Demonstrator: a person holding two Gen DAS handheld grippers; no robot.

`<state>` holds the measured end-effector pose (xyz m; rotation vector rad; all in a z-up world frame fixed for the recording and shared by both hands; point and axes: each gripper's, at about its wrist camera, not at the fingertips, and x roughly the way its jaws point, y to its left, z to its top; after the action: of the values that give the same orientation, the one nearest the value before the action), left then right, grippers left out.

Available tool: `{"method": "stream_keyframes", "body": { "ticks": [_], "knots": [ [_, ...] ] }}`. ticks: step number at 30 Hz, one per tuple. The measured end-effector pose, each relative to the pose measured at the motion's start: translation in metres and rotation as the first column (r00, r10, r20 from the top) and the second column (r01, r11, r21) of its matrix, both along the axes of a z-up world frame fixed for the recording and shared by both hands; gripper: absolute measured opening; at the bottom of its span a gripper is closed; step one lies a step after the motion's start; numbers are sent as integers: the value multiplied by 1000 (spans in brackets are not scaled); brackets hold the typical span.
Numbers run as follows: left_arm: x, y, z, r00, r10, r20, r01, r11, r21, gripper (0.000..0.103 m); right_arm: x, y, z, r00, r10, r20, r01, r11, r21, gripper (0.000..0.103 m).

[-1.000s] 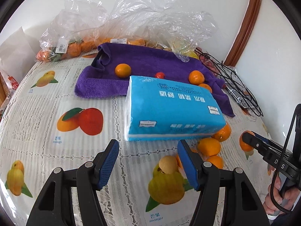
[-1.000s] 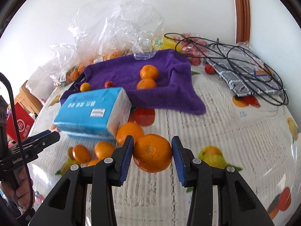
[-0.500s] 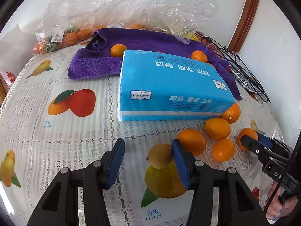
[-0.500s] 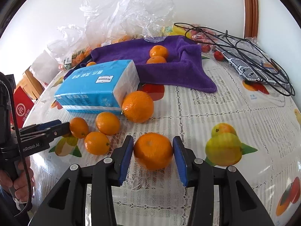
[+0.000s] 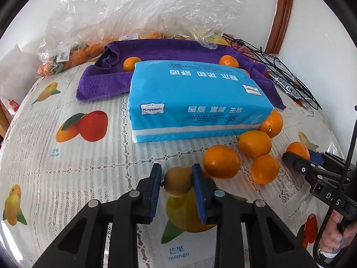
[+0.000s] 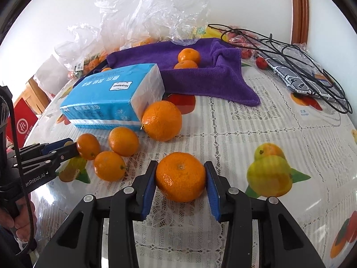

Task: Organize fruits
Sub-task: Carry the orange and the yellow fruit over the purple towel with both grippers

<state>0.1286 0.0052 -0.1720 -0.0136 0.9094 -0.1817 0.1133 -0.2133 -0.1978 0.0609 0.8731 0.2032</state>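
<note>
The left hand-held gripper (image 5: 177, 182) has its blue pads pinched on a small yellow-brown fruit (image 5: 177, 183), which sits low over the printed mango on the surface (image 5: 67, 160), in front of the blue tissue pack (image 5: 196, 98) and just left of a cluster of loose oranges (image 5: 254, 144). The right hand-held gripper (image 6: 181, 182) is clamped on a larger mandarin (image 6: 180, 176), pads pressed to its two sides, also in front of the tissue pack and to the right of that same cluster; whether it rests on the surface or hangs just above it I cannot tell. Two more oranges lie on the purple towel (image 6: 200, 78) behind the tissue pack. Both fruits look light and round, with a soft, yielding skin, so a firm squeeze would likely bruise them or split the peel; a gentle hold across the widest middle, as here, seems right. The mandarin's dimpled rind should give the pads fair purchase, while the smaller fruit looks smoother and could squirt out if held off-centre. Set down carelessly, either would probably roll on the glossy cover, so nesting it against its neighbours looks safest.
</note>
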Motion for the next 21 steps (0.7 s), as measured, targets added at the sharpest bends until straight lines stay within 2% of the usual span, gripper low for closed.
{"method": "stream_keyframes", "body": {
  "ticks": [7, 21],
  "knots": [
    [-4, 4, -3, 999, 30, 32, -30, 999, 12, 27, -1, -1, -2, 1000, -5, 13, 5, 1000, 3, 41],
    [-5, 12, -4, 998, 62, 29, -61, 998, -29, 27, -1, 8, -3, 1000, 3, 7, -2, 999, -53, 45]
  ]
}}
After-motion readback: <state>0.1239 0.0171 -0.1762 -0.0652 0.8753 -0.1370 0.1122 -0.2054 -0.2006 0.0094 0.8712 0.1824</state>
